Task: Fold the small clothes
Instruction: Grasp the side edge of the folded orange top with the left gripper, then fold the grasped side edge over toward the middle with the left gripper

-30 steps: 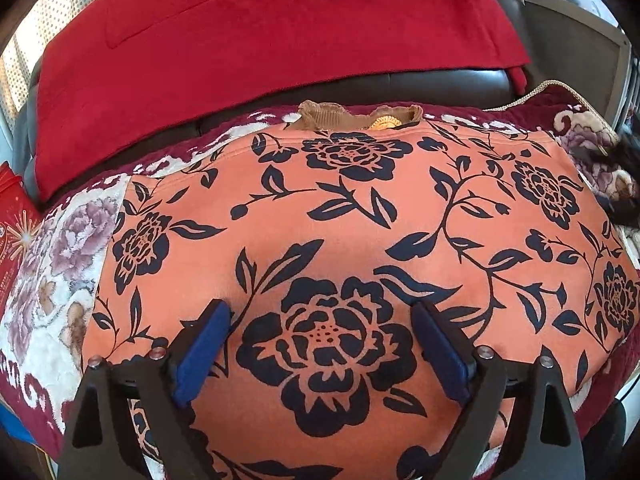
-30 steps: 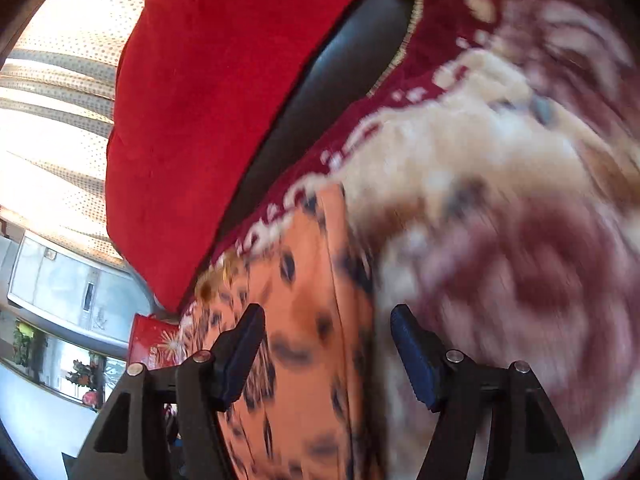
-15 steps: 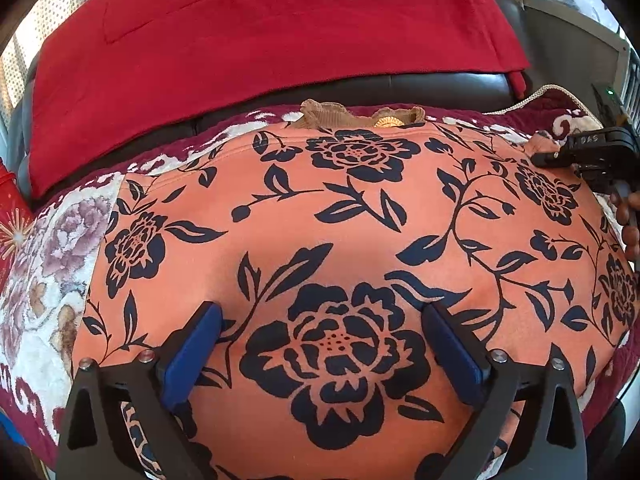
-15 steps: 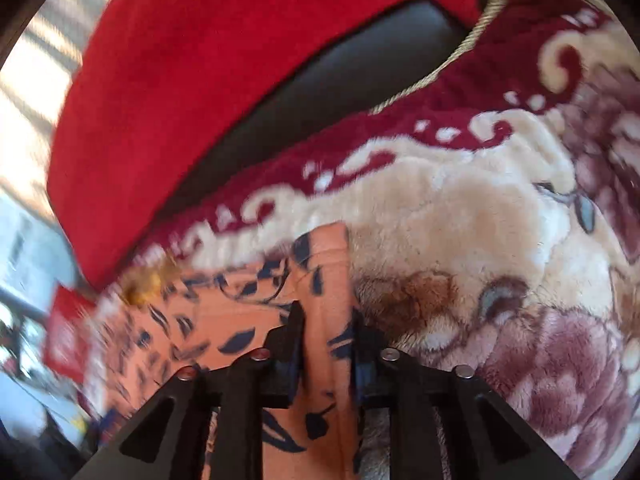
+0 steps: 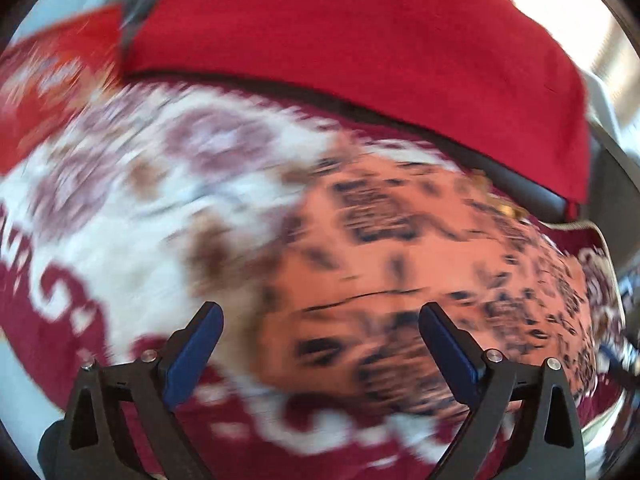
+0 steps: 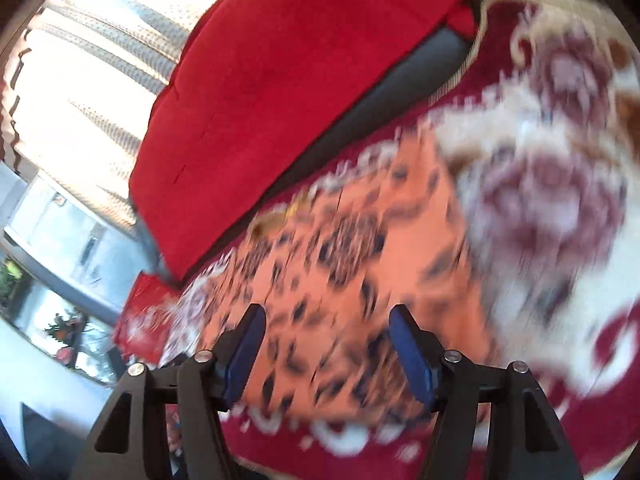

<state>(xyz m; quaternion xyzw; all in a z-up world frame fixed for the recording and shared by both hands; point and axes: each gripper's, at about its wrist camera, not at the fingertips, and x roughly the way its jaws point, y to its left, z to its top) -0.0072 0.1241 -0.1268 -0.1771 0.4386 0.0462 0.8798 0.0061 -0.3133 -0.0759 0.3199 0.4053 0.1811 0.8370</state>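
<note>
orange floral garment [image 5: 420, 264] on patterned blanket [image 5: 120, 240], red cushion [image 5: 360, 52] behind, left gripper [image 5: 320, 344] wide, right gripper [image 6: 326, 346] wide, both blurred

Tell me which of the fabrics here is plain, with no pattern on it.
The red cloth draped over the sofa back. The orange garment carries dark flowers, and the blanket under it has maroon and white flowers.
</note>
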